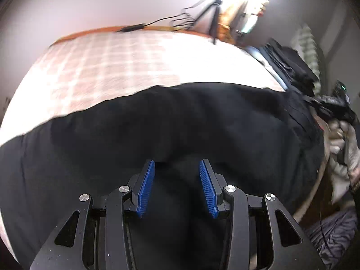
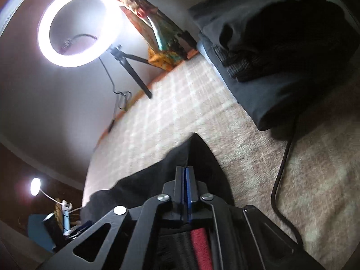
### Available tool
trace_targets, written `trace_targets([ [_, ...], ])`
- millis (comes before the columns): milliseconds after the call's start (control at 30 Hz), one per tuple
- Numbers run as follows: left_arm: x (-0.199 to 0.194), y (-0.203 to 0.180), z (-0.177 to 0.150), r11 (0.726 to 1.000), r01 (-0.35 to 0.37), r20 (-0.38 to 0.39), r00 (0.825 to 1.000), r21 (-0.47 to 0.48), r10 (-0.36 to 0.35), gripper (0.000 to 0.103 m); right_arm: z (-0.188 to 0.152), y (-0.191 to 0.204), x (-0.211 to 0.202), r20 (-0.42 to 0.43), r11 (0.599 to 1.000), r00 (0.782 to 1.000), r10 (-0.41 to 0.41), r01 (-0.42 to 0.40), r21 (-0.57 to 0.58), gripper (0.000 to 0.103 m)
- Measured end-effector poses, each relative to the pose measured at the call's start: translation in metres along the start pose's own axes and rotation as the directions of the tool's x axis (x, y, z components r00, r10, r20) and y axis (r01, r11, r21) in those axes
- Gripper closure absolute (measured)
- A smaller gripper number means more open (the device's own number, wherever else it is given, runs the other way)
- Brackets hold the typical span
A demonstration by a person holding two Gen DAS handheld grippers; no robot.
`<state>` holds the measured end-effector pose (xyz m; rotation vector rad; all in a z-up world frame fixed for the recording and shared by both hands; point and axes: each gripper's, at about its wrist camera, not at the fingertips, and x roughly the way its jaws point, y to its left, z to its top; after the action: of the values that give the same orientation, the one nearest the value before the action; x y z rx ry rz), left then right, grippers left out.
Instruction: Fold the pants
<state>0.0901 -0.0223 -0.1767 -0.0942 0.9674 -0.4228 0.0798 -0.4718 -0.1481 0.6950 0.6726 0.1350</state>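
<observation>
Checked cream-and-peach bedding (image 1: 117, 63) covers the bed that carries everything, with an orange edge along the far side by the wall. Black pants (image 1: 180, 121) lie across the near part of the bed, reaching toward its right side. One left gripper (image 1: 177, 168) hangs just above them, its two blue pads (image 1: 146, 186) partly apart with only dark cloth beneath, nothing pinched between them. One right gripper (image 2: 186, 175) has its jaws pressed together; a peak of the pants (image 2: 198, 148) rises just ahead of its tips, so it seems to pinch the fabric, though the blur makes that hard to confirm. Only the right wrist view shows a lit ring light (image 2: 81, 25) on a tripod at the far edge, a second small lamp (image 2: 35, 186) low at left, one stack of dark folded clothes (image 2: 270, 51) toward the far right corner, and a black cable (image 2: 281, 173) trailing across the bedding. Only the left wrist view shows a person's hand (image 1: 337, 135) at the right side.
</observation>
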Motion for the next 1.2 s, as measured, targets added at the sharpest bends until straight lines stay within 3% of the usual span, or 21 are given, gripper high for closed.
trace_targets([
  [133,0.0,0.001,-0.003,1.0,-0.002,0.024,1.0,0.006,0.002,0.063,-0.001,0.01,-0.013,0.03,1.0,1.0,0.005,-0.004,-0.02,0.103],
  [267,-0.001,0.001,-0.003,1.0,-0.005,0.03,1.0,0.019,0.004,0.063,-0.003,0.0,-0.015,0.033,0.999,0.999,-0.042,0.043,-0.002,0.103],
  [400,-0.001,0.006,-0.001,1.0,0.002,0.033,0.999,0.028,-0.003,0.063,-0.006,-0.011,-0.004,-0.003,0.988,0.988,-0.157,0.157,-0.016,0.103],
  [533,-0.004,0.008,0.004,1.0,0.001,0.011,1.0,0.017,-0.002,0.063,-0.007,0.0,0.007,-0.028,0.955,0.959,-0.282,0.278,-0.101,0.103],
  [600,-0.01,0.008,0.008,1.0,0.01,0.015,1.0,0.015,-0.01,0.063,-0.004,0.018,0.006,0.024,0.899,0.916,-0.401,0.399,-0.183,0.099],
  [667,-0.02,0.005,0.015,0.999,0.015,0.035,0.999,0.031,-0.016,0.063,-0.001,0.034,0.0,0.068,0.876,0.906,-0.417,0.421,-0.234,0.089],
  [767,-0.029,-0.001,0.028,0.998,0.029,0.057,0.998,0.053,-0.032,0.063,0.005,0.063,-0.003,0.103,0.876,0.931,-0.349,0.363,-0.316,0.069],
  [833,-0.03,-0.004,0.039,0.997,0.05,0.067,0.996,0.06,-0.053,0.063,0.006,0.082,0.011,0.059,0.882,0.96,-0.273,0.274,-0.383,0.068],
  [933,-0.025,-0.009,0.054,0.996,0.075,0.073,0.994,0.058,-0.079,0.063,0.007,0.107,0.038,-0.022,0.867,0.976,-0.216,0.181,-0.464,0.067],
  [1033,-0.015,-0.015,0.067,0.993,0.092,0.07,0.993,0.071,-0.097,0.063,0.008,0.126,0.069,-0.104,0.849,0.979,-0.176,0.097,-0.519,0.063],
  [1133,-0.001,-0.019,0.079,0.992,0.102,0.071,0.992,0.08,-0.108,0.063,0.013,0.139,0.102,-0.177,0.833,0.971,-0.16,0.036,-0.553,0.049],
  [1200,0.007,-0.021,0.085,0.991,0.106,0.071,0.991,0.083,-0.112,0.063,0.016,0.144,0.121,-0.232,0.828,0.961,-0.149,-0.007,-0.56,0.047],
])
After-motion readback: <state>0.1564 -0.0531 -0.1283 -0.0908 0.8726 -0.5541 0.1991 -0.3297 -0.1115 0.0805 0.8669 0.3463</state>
